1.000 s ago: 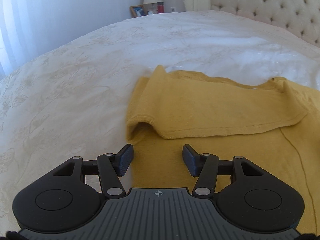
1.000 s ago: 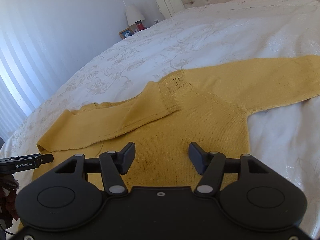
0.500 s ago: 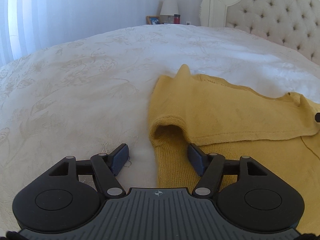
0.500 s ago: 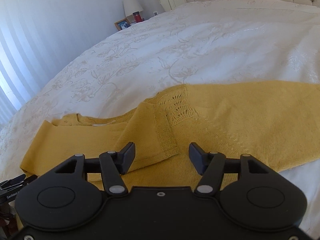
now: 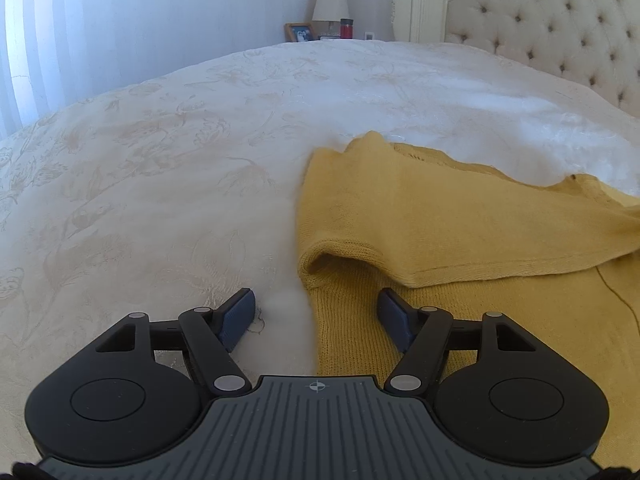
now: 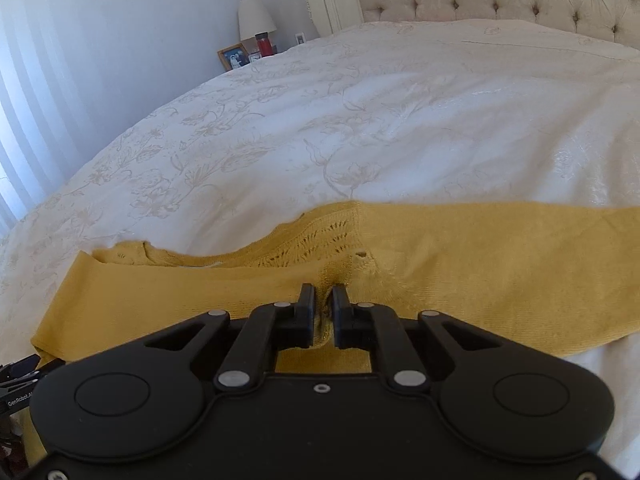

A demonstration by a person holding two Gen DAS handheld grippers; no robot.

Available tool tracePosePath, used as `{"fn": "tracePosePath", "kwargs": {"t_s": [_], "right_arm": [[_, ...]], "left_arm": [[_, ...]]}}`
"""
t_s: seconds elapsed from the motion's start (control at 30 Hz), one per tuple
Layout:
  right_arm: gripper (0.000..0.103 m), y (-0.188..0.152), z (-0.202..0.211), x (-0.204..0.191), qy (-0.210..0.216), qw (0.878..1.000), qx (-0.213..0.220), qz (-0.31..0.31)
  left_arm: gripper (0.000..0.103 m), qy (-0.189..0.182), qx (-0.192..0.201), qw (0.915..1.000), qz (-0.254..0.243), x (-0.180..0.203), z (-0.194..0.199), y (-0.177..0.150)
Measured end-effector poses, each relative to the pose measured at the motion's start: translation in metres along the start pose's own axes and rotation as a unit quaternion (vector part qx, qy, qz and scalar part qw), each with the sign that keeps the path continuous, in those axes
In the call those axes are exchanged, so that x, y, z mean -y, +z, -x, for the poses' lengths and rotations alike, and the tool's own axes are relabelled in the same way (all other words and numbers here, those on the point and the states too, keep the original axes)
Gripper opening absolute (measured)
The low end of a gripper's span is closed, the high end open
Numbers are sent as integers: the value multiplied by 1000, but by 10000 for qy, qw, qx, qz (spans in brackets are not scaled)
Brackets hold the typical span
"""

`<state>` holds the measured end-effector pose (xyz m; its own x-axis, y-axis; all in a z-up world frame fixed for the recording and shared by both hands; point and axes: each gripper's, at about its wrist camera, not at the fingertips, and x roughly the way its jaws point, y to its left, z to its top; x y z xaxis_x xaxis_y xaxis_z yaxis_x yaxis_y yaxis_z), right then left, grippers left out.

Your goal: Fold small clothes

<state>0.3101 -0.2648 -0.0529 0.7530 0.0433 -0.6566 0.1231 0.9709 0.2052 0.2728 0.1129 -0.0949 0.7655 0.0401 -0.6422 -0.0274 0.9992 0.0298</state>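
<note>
Right tool point(image 6: 323, 300) pinches the yellow sweater point(image 6: 460, 264); left tool point(image 5: 316, 314) gapes, released.

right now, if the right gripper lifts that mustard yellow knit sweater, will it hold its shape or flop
Probably flop: the mustard yellow knit sweater already puckers where the right gripper pinches it. Its folded sleeve sags open at the cuff, so layers may slide apart. It looks light, likely dragging along the white bedspread.

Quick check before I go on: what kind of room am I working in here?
Most likely a home bedroom. The yellow sweater lies on a bed with a white floral bedspread and a tufted headboard. Beside the bed stand a lamp and a framed photo.
</note>
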Motion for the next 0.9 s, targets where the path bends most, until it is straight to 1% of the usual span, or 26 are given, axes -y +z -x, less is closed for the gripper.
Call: {"fn": "tracePosePath", "kwargs": {"t_s": [0.03, 0.13, 0.27, 0.4, 0.43, 0.53, 0.6, 0.63, 0.67, 0.7, 0.73, 0.8, 0.9], "right_arm": [[15, -3, -3, 4, -71, 10000, -55, 15], [16, -11, -10, 14, 123, 9995, -190, -230], [17, -18, -13, 13, 165, 9994, -204, -230], [20, -20, -11, 15, 172, 9993, -190, -258], [22, -20, -11, 16, 180, 9993, -187, -278], [25, -21, -10, 16, 168, 9994, -194, -241], [25, -22, -10, 15, 157, 9996, -183, -145], [25, -23, -9, 14, 150, 9997, -177, -96], [26, -24, -9, 14, 131, 9997, -175, -56], [27, -25, -9, 13, 127, 9998, -174, -18], [27, -26, -9, 14, 125, 9998, -173, -5], [27, -28, -9, 16, 134, 9998, -173, -21], [28, -30, -9, 16, 126, 9998, -170, -40]], "left_arm": [[67, -27, -15, 10000, -63, -1, 5, 1], [66, -96, -31, 9998, -190, -5, 19, 3], [66, -18, 261, 9991, -343, -4, 34, 16], [66, 116, 363, 9984, -427, 2, 18, 40], [66, 160, 335, 9984, -436, 4, 13, 43], [66, 399, -53, 9985, -378, 5, -15, 48], [67, 588, -332, 9975, -196, -3, -29, 43], [69, 576, -418, 9974, -55, -8, -34, 40], [71, 469, -426, 9978, 198, -17, -36, 33], [74, 439, -383, 9977, 355, -21, -36, 30], [78, 447, -361, 9974, 441, -24, -37, 27], [82, 497, -335, 9972, 457, -26, -36, 26], [82, 521, -370, 9970, 440, -25, -33, 31]]}}
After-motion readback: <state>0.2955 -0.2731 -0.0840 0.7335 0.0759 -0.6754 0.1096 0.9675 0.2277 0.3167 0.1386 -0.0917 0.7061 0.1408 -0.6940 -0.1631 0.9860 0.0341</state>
